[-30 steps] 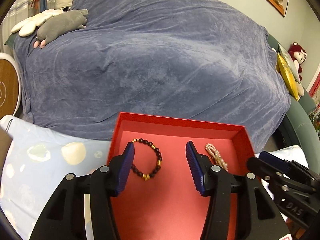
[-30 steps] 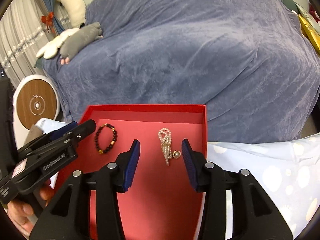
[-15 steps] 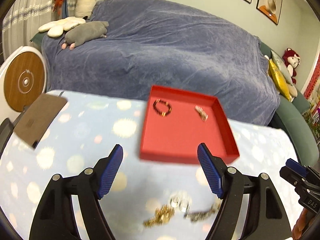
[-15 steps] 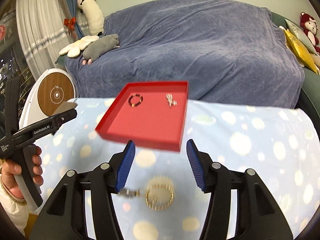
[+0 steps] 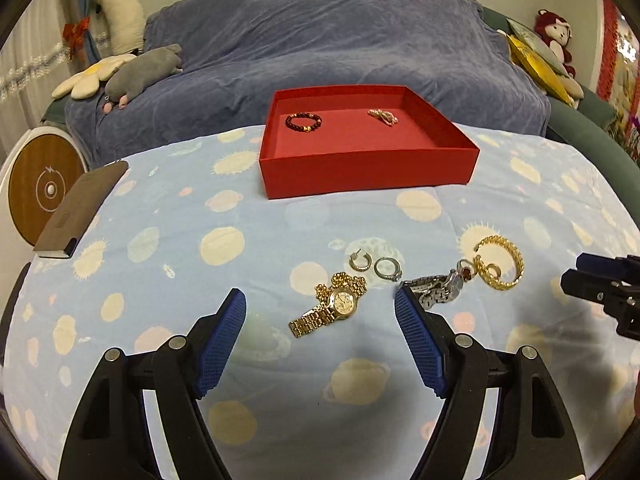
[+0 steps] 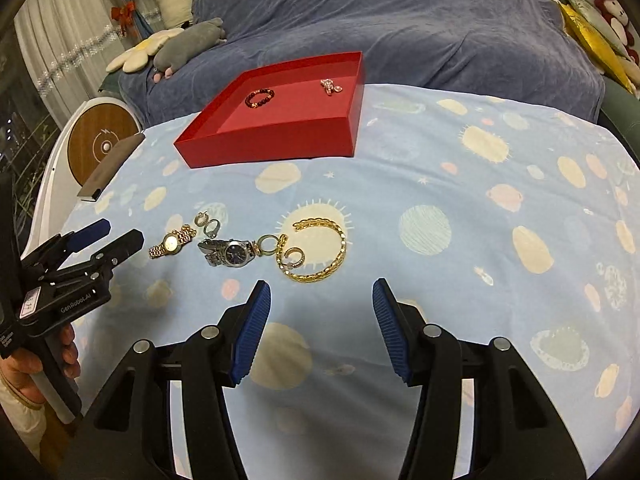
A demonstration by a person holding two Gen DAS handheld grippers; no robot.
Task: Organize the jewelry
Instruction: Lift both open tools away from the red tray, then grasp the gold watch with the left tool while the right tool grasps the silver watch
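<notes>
A red tray [image 5: 360, 168] [image 6: 280, 140] stands at the far side of the table and holds a dark bead bracelet [image 5: 303, 122] [image 6: 260, 97] and a pearl piece [image 5: 383, 116] [image 6: 330, 86]. On the cloth lie a gold watch [image 5: 332, 306] [image 6: 171, 243], a silver watch [image 5: 436, 288] [image 6: 230, 254], a gold chain bangle [image 5: 500, 262] [image 6: 320, 250], an earring [image 5: 359, 261] and a ring [image 5: 387, 269]. My left gripper [image 5: 320, 312] is open just before the gold watch. My right gripper [image 6: 322, 300] is open, just before the bangle.
The table wears a light blue cloth with planet prints [image 5: 200, 240]. A brown notebook [image 5: 80, 208] lies at the left edge. A sofa under a blue-grey cover [image 5: 340, 40] with plush toys stands behind. A round wooden disc [image 5: 40, 192] stands at the left.
Both grippers have pulled back from over the red tray to the near side of the table. The loose jewelry on the cloth has come into view. Both stay open.
</notes>
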